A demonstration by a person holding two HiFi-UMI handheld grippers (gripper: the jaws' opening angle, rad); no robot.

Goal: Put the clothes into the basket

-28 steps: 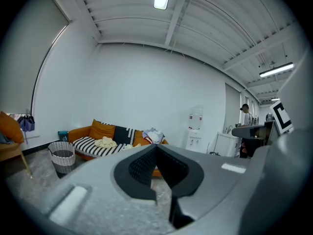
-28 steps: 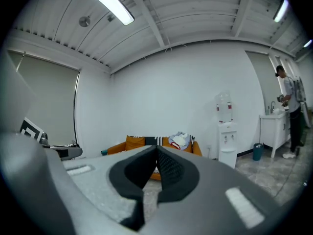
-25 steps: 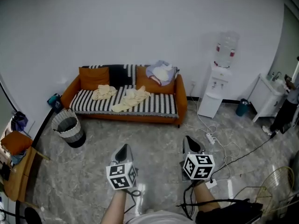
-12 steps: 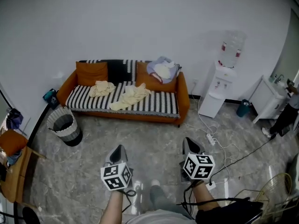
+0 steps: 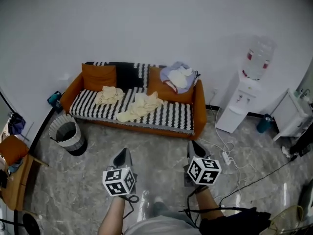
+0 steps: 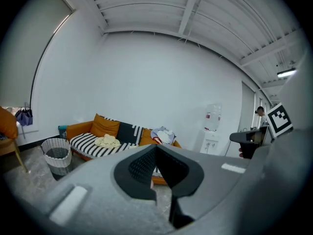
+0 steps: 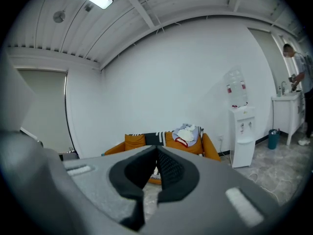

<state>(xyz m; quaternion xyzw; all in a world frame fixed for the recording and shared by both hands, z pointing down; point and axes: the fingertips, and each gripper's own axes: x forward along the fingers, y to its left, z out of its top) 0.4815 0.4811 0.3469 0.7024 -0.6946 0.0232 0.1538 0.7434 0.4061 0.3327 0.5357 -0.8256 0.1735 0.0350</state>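
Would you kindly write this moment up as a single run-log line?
clothes: lying on sofa | basket: on floor by sofa's left end | left gripper: shut, empty | right gripper: shut, empty

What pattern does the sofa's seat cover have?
Seat cover: black-and-white stripes, clearest in head view.

Camera view swings. Sofa (image 5: 137,112) shows slightly larger and further right across the middle of the frame. Dispenser (image 5: 244,99) slides from right of centre toward the right edge. Cabinet (image 5: 293,114) now touches the right edge, and the person (image 5: 301,145) beside it is mostly cut off. Basket (image 5: 67,135) drifts a little left at mid-left. Left gripper (image 5: 123,153) shifts left at bottom centre. Right gripper (image 5: 191,146) shifts slightly left and up. A leg (image 5: 159,207) now shows between the arms at the bottom edge.
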